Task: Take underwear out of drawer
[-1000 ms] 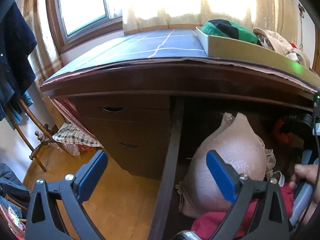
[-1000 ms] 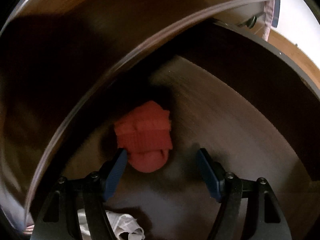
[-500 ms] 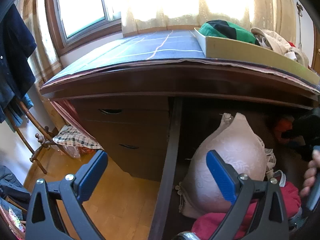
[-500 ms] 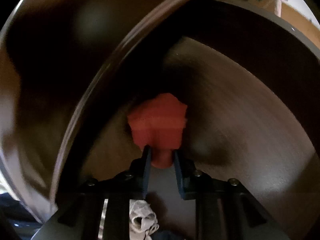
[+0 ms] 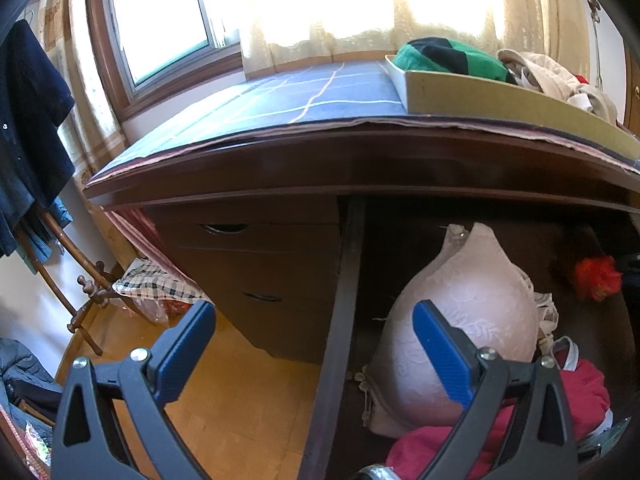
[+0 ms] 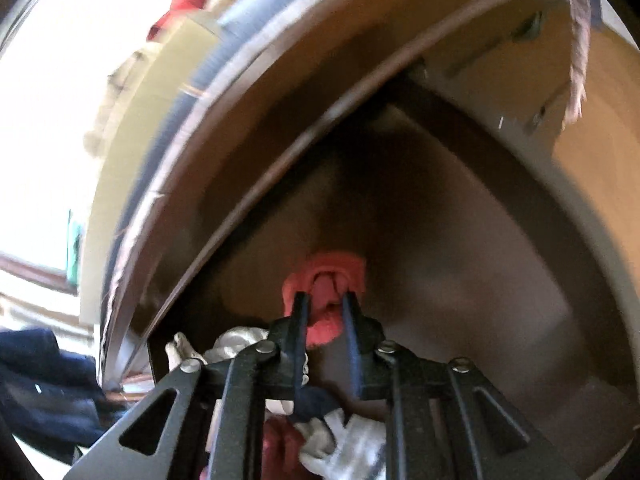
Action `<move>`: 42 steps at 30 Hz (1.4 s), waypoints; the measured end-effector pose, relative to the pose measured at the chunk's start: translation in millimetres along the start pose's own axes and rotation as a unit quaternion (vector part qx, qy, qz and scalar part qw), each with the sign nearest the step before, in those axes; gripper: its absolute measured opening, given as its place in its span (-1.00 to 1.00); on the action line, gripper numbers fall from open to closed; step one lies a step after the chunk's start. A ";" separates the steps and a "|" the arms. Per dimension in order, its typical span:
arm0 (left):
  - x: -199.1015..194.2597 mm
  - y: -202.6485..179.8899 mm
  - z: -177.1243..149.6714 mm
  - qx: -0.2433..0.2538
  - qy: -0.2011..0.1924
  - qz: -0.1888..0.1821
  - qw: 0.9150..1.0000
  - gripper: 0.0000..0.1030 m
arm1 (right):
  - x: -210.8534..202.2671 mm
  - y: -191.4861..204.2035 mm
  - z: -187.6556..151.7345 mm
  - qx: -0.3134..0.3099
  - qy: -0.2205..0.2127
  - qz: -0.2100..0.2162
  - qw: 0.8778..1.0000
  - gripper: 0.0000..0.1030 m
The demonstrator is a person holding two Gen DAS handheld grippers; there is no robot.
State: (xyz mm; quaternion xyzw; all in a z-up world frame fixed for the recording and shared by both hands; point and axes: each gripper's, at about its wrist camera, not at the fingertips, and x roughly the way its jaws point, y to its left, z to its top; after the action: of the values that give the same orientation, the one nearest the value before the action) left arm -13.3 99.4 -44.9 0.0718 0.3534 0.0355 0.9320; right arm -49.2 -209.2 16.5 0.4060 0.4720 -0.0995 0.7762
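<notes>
My right gripper [image 6: 323,303], spread around the red underwear [image 6: 325,297] a second ago, now clamps it and lifts it off the drawer [image 6: 460,264] floor; extraction underway. My left gripper [image 5: 316,344] hangs wide, empty, unmoved

Light: daylight through window [image 5: 160,32], blown-out glare on curtains [image 5: 360,4] | Shadow: drawer [image 5: 400,248] interior was dim | Blur: right wrist view motion-smeared, left sharp | Distortion: fisheye bending, dark vignetted corners
</notes>
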 end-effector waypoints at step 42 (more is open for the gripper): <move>-0.5 -13.8 -2.6 0.041 -0.001 0.055 0.998 0.95 | -10.4 -19.6 15.7 -0.310 0.097 -0.134 0.936 -0.14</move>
State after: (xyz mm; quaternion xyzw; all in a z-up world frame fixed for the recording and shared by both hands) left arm -15.1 86.0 -48.7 0.1296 0.3487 0.0717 0.9254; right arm -55.1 -235.7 18.0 0.0860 0.6025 -0.0119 0.7934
